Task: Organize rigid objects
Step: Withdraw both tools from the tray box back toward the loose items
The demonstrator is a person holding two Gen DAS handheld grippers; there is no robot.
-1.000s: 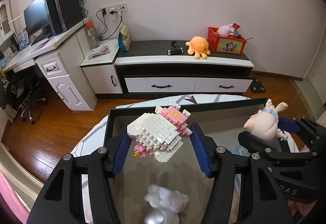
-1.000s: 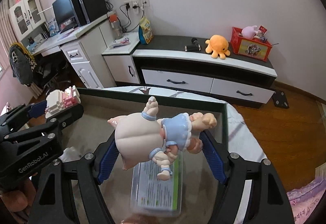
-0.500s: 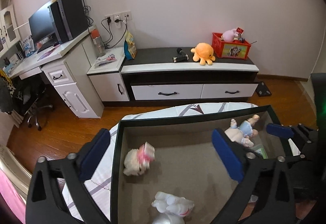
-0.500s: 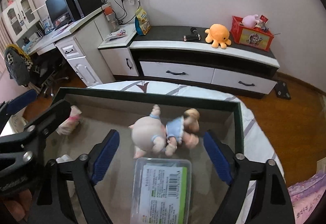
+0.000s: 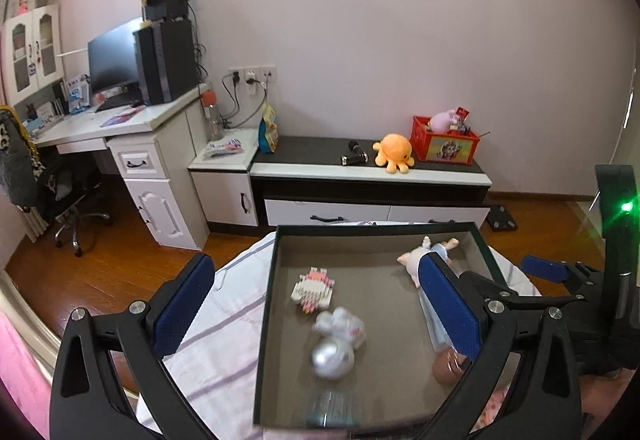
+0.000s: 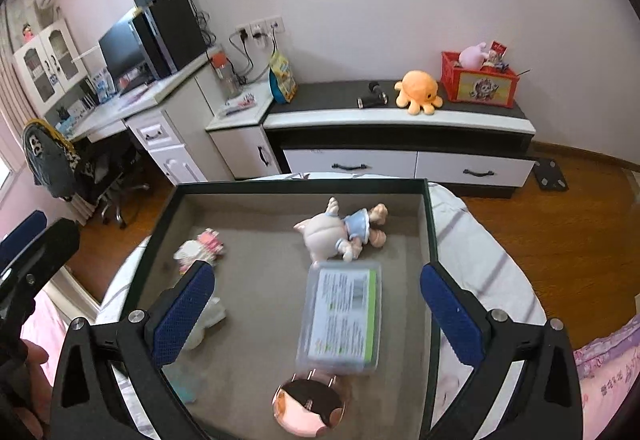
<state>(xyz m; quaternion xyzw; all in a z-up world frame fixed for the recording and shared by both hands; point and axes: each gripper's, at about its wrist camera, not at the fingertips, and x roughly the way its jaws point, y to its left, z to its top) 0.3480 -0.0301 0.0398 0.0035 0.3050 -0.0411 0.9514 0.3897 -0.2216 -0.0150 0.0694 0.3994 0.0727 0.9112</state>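
Pink-and-white brick toy (image 5: pixel 313 289), pig doll (image 6: pixel 340 233) loose in dark-rimmed tray (image 6: pixel 427 224); box label (image 6: pixel 344 316) print perhaps too blurred; left gripper (image 5: pixel 316 304), right gripper (image 6: pixel 318 304) just spread wide, empty.

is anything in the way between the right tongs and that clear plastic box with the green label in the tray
Nothing visible. The right tongs are open above the clear plastic box with the green label, which lies uncovered in the dark-rimmed tray; the pig doll in a blue dress lies beyond it.

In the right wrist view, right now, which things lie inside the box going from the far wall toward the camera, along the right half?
Pig doll → clear plastic case with the green label → shiny round pink object, all inside the box.
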